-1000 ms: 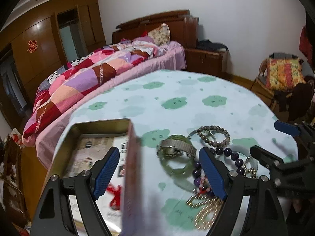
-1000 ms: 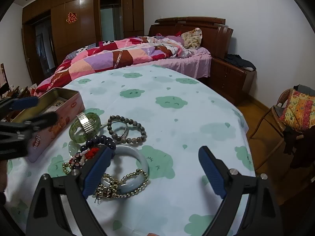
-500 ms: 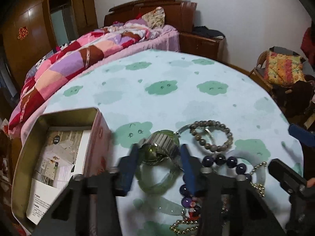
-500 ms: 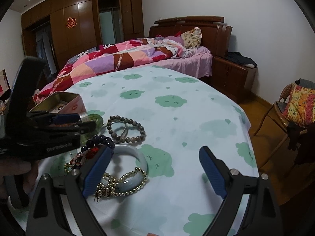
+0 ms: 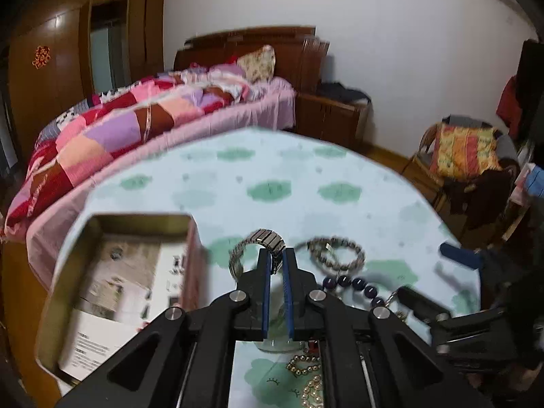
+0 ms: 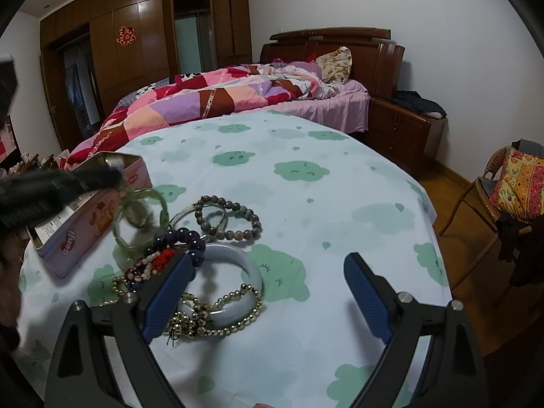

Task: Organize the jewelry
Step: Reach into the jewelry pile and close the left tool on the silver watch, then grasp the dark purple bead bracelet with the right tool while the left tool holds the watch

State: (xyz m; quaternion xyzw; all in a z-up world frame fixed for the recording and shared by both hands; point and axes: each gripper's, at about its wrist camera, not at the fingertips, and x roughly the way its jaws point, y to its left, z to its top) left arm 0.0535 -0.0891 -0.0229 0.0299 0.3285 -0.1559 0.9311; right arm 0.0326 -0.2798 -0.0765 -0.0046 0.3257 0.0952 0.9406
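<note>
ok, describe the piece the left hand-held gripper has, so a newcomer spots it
Start at the open tin at the table's left edge. Just right of it, the left hand-held gripper is pinching a silver metal stretch band. It is the only piece made of flat metal links; its neighbours are beads or smooth bangles.

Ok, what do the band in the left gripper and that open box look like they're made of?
The band pinched in the left gripper looks like metal: silvery, shiny, ribbed links, likely a stretch watch strap. The box looks like thin painted tin: dull gold inside walls, rolled rim, pink printed outside.

The left tongs (image 5: 277, 261) have closed on the metal watch band (image 5: 260, 242), lifting it.
</note>
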